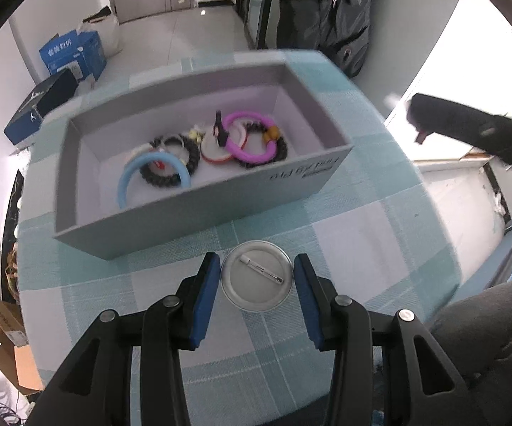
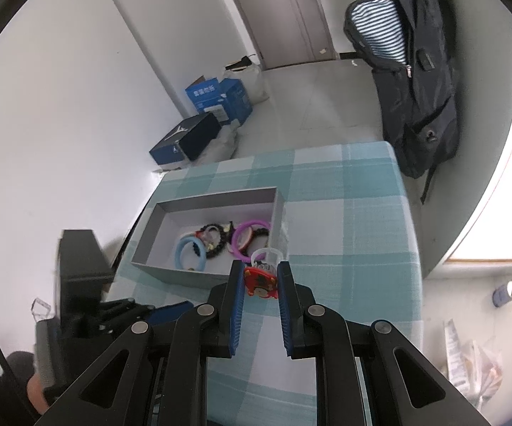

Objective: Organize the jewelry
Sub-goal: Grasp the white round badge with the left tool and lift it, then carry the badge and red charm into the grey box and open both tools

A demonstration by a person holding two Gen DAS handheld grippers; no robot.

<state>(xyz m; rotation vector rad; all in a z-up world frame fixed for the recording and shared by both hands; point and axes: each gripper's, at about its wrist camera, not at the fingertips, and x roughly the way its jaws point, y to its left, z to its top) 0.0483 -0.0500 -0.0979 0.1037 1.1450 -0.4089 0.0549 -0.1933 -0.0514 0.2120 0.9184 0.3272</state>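
My left gripper (image 1: 256,261) is shut on a round silver pin badge (image 1: 256,284), blue pads on its left and right rims; the pin side faces up. It sits low over the checked cloth, just in front of the grey box (image 1: 199,209). The box holds a light blue ring (image 1: 128,174), a purple ring (image 1: 236,149), black beaded bracelets (image 1: 192,152) and a red and white bangle (image 1: 213,154). My right gripper (image 2: 260,266) is shut on a red charm (image 2: 260,282) with a clear ring (image 2: 268,254), hanging at the near right corner of the grey box (image 2: 170,269).
The table wears a teal and white checked cloth (image 1: 380,234). A dark jacket (image 2: 419,81) hangs beyond its far edge. Blue cartons (image 2: 220,101) and a dark shoebox (image 2: 188,138) lie on the floor by the wall. The other gripper's black body (image 2: 82,273) stands left of the box.
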